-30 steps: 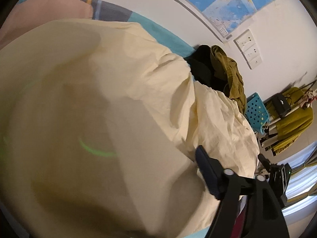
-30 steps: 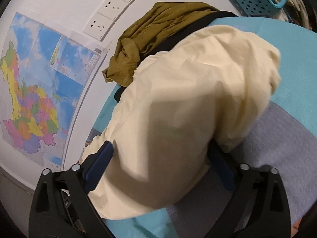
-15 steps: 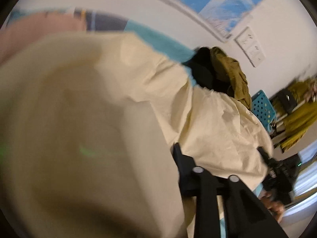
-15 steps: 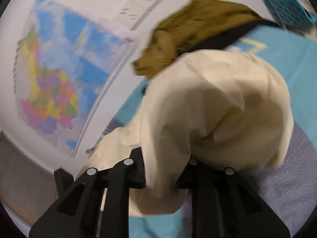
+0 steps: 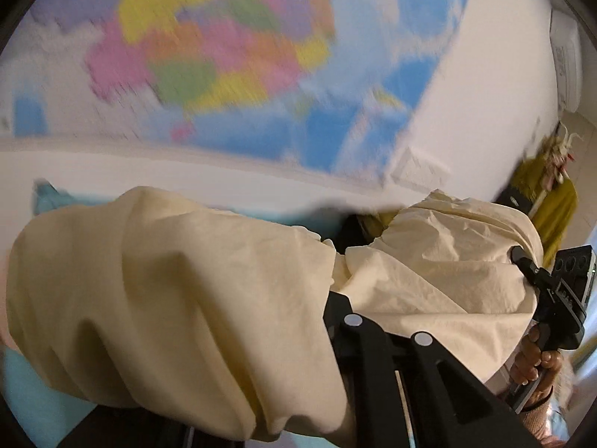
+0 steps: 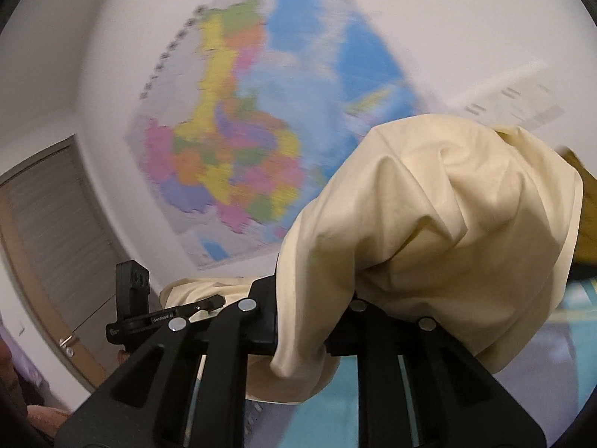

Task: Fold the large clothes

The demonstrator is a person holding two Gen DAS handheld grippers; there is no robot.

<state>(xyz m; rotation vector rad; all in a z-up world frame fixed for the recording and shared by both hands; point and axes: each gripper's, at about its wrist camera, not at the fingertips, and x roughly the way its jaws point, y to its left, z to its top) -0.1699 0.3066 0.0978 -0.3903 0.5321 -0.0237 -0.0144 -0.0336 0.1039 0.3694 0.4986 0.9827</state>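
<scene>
A large cream-yellow garment point(image 5: 209, 291) hangs lifted between my two grippers, above the teal bed cover point(image 5: 33, 403). My left gripper point(image 5: 321, 321) is shut on one bunched edge of it; the cloth drapes over and hides the left finger. My right gripper point(image 6: 309, 321) is shut on another edge of the cream garment point(image 6: 440, 231), which bulges up over the fingers. The right gripper and the hand holding it also show in the left wrist view point(image 5: 552, 298). The left gripper shows in the right wrist view point(image 6: 138, 313).
A coloured wall map point(image 6: 238, 142) covers the white wall behind. An olive garment point(image 6: 585, 201) and a dark one point(image 5: 354, 231) lie at the back of the bed. Wall sockets point(image 6: 522, 104) sit right of the map. A door point(image 6: 48, 231) is at the left.
Both grippers closed on the cream garment and lifted it off the bed. The views tilted up from the bed toward the wall map.
</scene>
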